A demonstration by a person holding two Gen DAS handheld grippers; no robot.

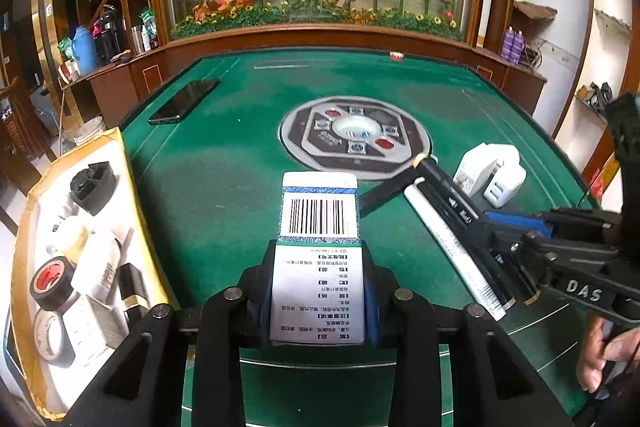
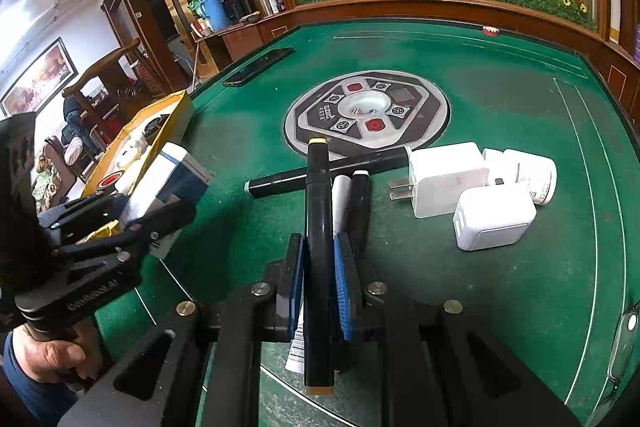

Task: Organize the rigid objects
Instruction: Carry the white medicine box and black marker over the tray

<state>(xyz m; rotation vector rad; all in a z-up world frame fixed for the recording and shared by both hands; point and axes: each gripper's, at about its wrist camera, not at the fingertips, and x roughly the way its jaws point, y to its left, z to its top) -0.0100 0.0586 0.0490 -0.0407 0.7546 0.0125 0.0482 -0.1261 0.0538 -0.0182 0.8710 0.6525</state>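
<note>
Left wrist: jaws clamping medicine box (image 1: 319, 259) over bare felt, tray (image 1: 120, 163) edge alongside.

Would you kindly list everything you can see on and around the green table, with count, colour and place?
medicine box: one, white and blue, in the left gripper
black marker: one, in the right gripper
other markers: three, two black and one white, on the table under it
chargers: two, white, right of the markers
bottle: one, white, behind the chargers
phone: one, black, far left
yellow box: one, left edge, holding tape rolls and small items
left gripper: shut on the medicine box
right gripper: shut on the black marker
</note>
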